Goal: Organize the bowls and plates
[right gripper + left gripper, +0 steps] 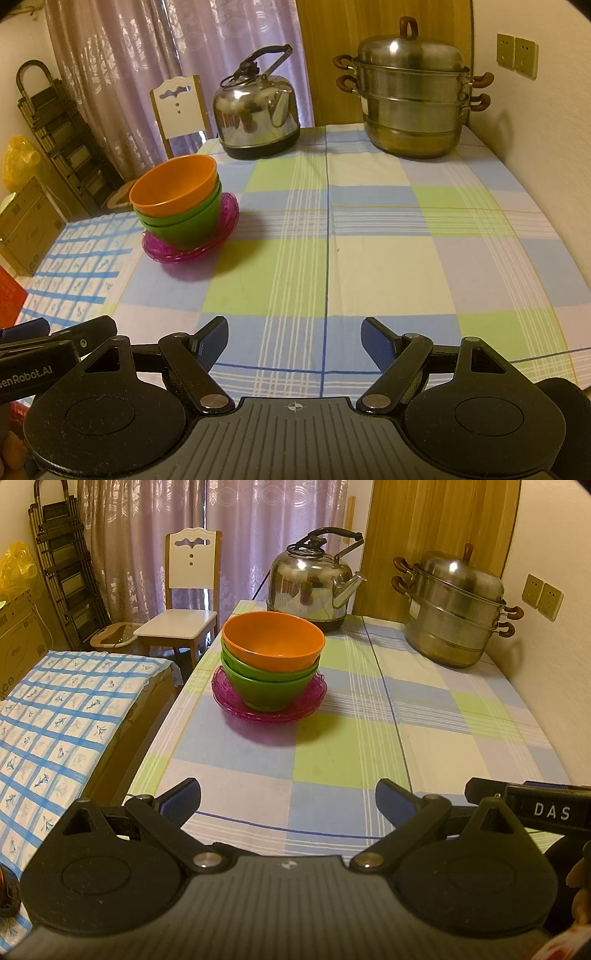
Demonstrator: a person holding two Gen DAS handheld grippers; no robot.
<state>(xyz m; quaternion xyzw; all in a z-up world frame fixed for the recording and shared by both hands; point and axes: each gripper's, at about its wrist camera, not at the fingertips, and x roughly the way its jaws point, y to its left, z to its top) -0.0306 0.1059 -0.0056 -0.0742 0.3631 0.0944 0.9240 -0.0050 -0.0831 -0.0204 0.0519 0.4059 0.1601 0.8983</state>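
Neatly nested, an orange bowl (272,638) sits in two green bowls (271,686) on stacked pink plates (229,698), at the table's (332,746) left edge, near the kettle (312,578). Both the left gripper (288,801) and right gripper (294,341) hang spread wide, holding nothing, well short of the stack.

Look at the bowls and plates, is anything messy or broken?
Nothing stands out. The orange bowl nests in the green bowls, which sit on the pink plates. Nothing is spilled on the table.
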